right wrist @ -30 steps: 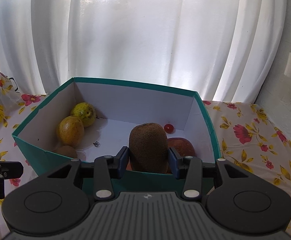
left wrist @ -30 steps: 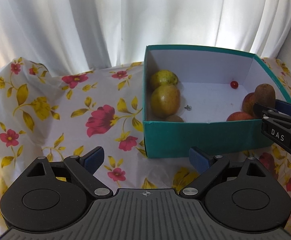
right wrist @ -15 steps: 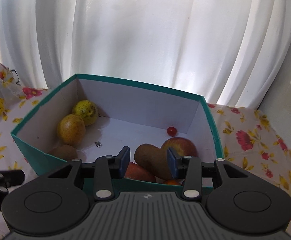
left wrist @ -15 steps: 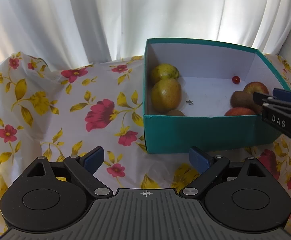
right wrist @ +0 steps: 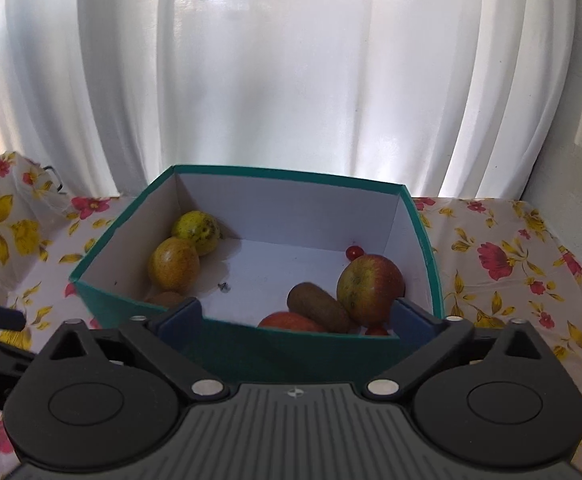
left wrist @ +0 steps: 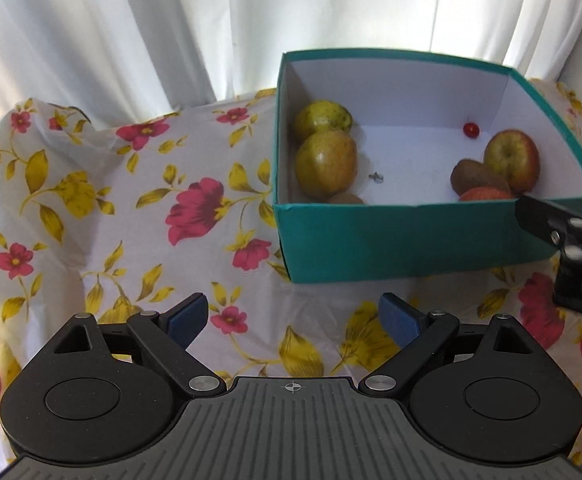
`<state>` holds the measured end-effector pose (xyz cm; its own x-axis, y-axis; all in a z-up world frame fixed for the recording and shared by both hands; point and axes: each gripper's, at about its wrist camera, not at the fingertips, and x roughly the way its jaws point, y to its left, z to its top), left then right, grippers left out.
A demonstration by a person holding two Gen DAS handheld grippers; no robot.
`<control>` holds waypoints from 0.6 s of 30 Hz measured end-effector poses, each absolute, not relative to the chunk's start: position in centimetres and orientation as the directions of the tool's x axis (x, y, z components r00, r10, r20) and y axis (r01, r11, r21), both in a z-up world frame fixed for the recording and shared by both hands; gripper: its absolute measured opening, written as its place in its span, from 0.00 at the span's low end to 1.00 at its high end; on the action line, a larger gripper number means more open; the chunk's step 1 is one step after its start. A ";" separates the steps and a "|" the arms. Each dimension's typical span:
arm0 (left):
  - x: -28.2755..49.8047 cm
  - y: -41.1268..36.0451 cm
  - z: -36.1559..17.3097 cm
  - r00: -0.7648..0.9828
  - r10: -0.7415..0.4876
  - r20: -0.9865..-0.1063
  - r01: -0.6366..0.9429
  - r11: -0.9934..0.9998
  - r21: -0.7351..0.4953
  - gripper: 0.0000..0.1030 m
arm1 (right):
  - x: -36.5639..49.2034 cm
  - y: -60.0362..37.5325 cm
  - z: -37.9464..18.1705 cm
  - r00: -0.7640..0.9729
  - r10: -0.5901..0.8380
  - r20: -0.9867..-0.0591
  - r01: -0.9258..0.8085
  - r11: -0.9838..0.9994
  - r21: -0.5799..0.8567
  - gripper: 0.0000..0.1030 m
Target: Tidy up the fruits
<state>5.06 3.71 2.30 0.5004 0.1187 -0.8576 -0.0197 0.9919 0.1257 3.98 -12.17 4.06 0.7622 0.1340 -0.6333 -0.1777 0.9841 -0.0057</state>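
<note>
While the kiwi [right wrist: 318, 307] lies inside the teal box [right wrist: 291, 354] against the apple [right wrist: 371, 288], right gripper [right wrist: 297, 316] sits at the box's near wall, fingers apart, empty. Left gripper [left wrist: 293, 318] spread wide, short of the box.

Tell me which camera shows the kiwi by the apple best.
The right wrist view: the kiwi lies close and whole, leaning against the apple inside the teal box. In the left wrist view the kiwi is farther off, its lower part hidden behind a red fruit.
</note>
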 end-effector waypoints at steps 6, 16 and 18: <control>4.8 2.2 1.6 0.430 0.169 -0.887 0.017 0.981 0.195 0.93 | 3.0 -11.7 2.7 0.656 0.117 -0.745 -0.201 0.979 -0.024 1.00; 5.4 1.1 2.1 0.364 0.150 -0.919 0.029 0.985 0.172 0.93 | 4.0 -13.1 0.5 0.351 0.028 -0.936 -0.121 0.992 -0.016 1.00; 5.5 1.1 2.5 0.358 0.113 -0.927 0.026 0.991 0.131 0.94 | 4.1 -13.4 0.2 0.322 0.009 -0.947 -0.101 0.995 -0.025 1.00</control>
